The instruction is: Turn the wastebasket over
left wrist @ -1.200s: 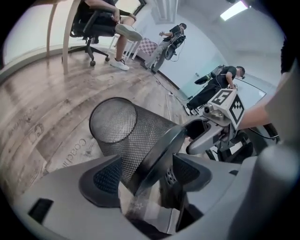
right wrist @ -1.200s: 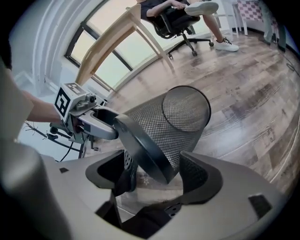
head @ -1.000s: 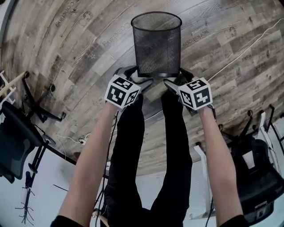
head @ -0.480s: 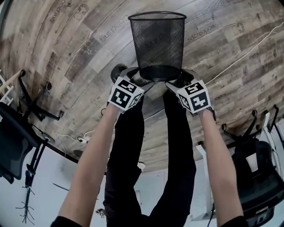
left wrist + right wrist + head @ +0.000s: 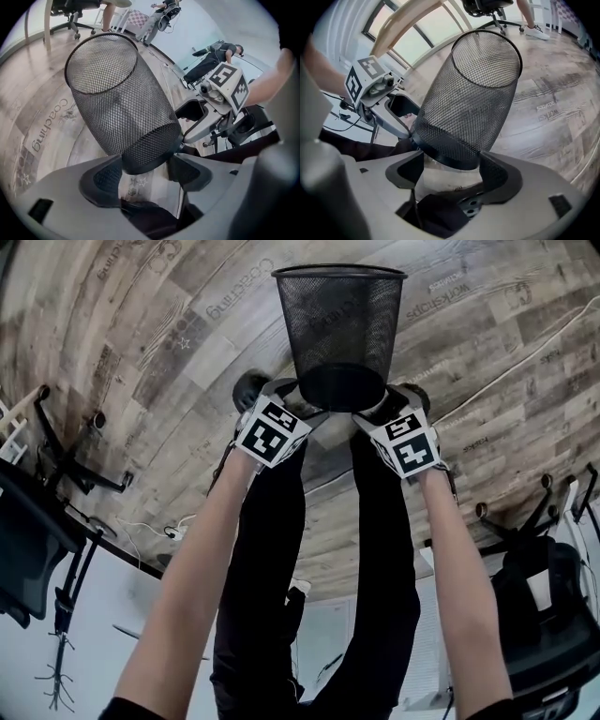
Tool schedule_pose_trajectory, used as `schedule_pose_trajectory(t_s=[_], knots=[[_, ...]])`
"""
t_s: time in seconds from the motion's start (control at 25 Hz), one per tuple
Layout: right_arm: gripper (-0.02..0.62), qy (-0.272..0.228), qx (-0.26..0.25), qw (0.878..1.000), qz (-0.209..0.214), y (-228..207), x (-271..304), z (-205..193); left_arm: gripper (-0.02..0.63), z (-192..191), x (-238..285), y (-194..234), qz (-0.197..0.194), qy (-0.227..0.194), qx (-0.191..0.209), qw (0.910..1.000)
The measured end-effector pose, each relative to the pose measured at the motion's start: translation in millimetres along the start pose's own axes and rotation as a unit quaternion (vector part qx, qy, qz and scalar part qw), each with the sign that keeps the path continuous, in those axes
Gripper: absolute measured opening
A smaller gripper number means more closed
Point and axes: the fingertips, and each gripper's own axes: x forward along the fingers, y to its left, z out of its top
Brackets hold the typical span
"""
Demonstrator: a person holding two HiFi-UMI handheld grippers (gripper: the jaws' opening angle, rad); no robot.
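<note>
A black wire-mesh wastebasket point(image 5: 342, 324) stands upright on the wooden floor with its open rim up. My left gripper point(image 5: 300, 404) is at the left side of the basket's base and my right gripper point(image 5: 380, 407) is at the right side. In the left gripper view the basket point(image 5: 117, 98) rises from between the jaws of my left gripper point(image 5: 147, 171), which is open, its pads flanking the bottom ring. The right gripper view shows the same: the basket point(image 5: 473, 93) has its base between the open jaws of my right gripper point(image 5: 450, 171).
The person's dark trouser legs point(image 5: 272, 568) and shoes are just behind the basket. Black office chairs stand at the left point(image 5: 28, 531) and right point(image 5: 548, 615). A white cable point(image 5: 525, 362) runs over the floor at the right. Bare planks lie beyond the basket.
Both grippers have come down and closed in on the basket's base, one on each side. The basket has stayed standing in its place.
</note>
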Motion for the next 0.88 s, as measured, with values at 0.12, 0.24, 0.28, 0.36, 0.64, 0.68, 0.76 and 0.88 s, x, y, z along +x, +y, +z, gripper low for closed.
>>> schedule_pose_trajectory(t_s=[0.12, 0.24, 0.28, 0.36, 0.64, 0.68, 0.76, 0.88], knots=[[0.356, -0.010, -0.002, 1.000, 0.000, -3, 0, 1, 0.353, 2, -1, 2, -0.005, -0.008, -0.002, 1.0000], [0.357, -0.008, -0.005, 1.000, -0.002, -1, 1, 1, 0.354, 1, -1, 2, -0.001, -0.006, -0.005, 1.0000], [0.357, -0.005, -0.005, 1.000, -0.002, -1, 0, 1, 0.354, 1, -1, 1, 0.001, -0.003, -0.004, 1.0000], [0.356, 0.002, 0.004, 1.000, 0.002, 0, -2, 2, 0.356, 1, 0, 1, 0.002, 0.003, 0.001, 1.0000], [0.360, -0.068, 0.141, 0.988, -0.012, 12, -30, 29, 0.356, -1, -1, 3, -0.003, 0.022, 0.006, 0.9997], [0.365, -0.078, 0.171, 0.982, -0.015, 12, -32, 32, 0.356, -1, -1, 3, -0.003, 0.023, 0.006, 0.9997], [0.379, -0.089, 0.212, 0.973, -0.027, 12, -34, 34, 0.356, -1, 0, 2, -0.003, 0.021, 0.005, 0.9998], [0.411, -0.098, 0.239, 0.965, -0.050, 14, -30, 39, 0.356, 0, 0, 2, -0.001, 0.015, 0.004, 0.9999]])
